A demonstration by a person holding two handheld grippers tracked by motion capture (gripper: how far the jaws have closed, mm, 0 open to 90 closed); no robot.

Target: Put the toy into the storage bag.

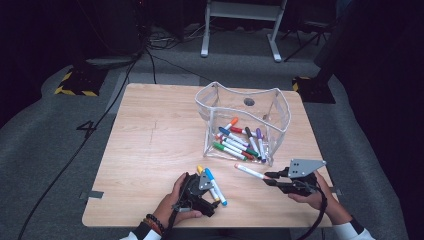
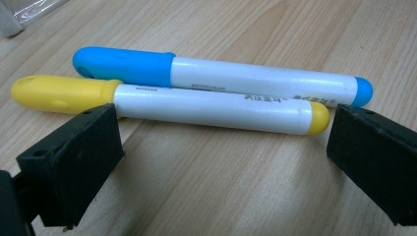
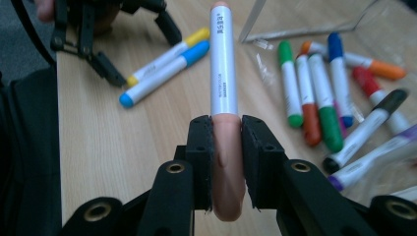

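Gripping peach marker (image 3: 224,98) — right claw (image 3: 227,162) clamped.

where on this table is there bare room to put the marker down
The whole left half of the light wooden table is bare, up to the clear plastic pouch. It is crowded in front of the pouch: yellow-capped marker and blue-capped marker by the left claw.

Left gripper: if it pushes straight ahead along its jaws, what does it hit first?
Likely the yellow-capped marker, lying crosswise just ahead of the open left gripper. The blue-capped marker lies right behind it. Depth is hard to judge, but nothing shows on the wooden table in between.
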